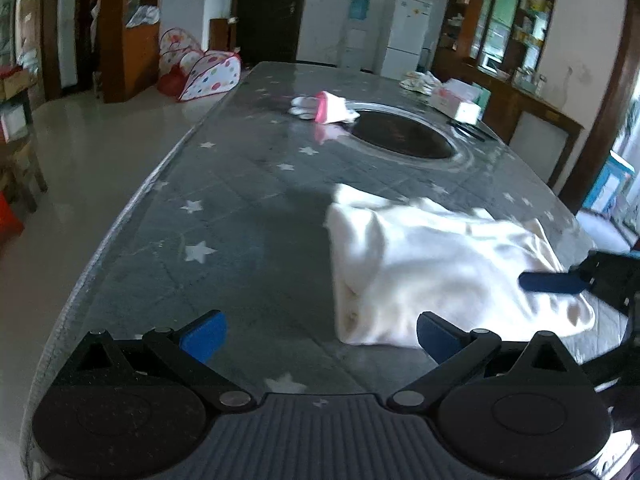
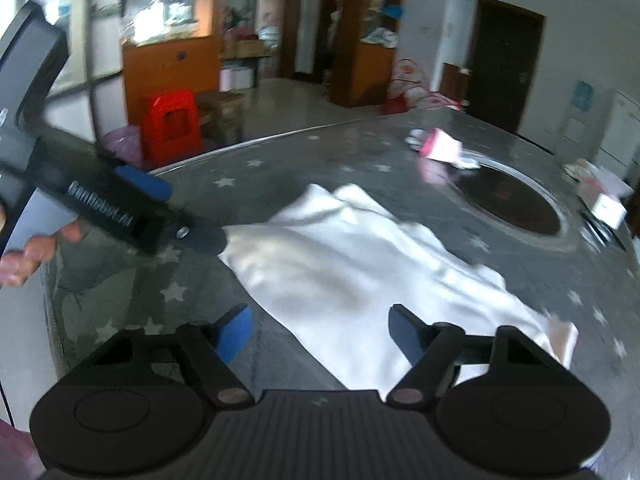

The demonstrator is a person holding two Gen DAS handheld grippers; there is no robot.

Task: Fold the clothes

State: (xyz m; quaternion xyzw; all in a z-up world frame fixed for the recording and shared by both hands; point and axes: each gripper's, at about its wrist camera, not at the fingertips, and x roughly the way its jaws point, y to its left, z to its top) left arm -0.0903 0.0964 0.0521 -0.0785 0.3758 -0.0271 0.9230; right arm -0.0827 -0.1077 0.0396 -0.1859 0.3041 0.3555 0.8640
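Item: white garment [image 1: 440,264], partly folded and rumpled, lying on a grey star-patterned table [image 1: 224,208]. Seen from the left wrist, it sits ahead and to the right of the left claw [image 1: 320,338]; its near left corner lies just in front of that claw's right finger [image 1: 438,338].

Left claw: jaws wide apart, nothing between them, only bare table top in the gap.

Right claw [image 2: 320,330]: jaws apart, cloth not pinched. From the right wrist the garment spreads ahead and to the right, with its near edge running between the two blue pads; whether the right pad [image 2: 404,330] touches the fabric cannot be told.

Cross views: one blue finger of the right claw shows above the garment's right side in the left wrist view. The left claw reaches in from the upper left of the right wrist view, its tip at the garment's far left corner, with a person's hand [image 2: 28,258] behind it.

Further ahead of both claws: small pink-and-white cloth item [image 1: 326,107], beside a dark round inset [image 1: 400,134] in the table.
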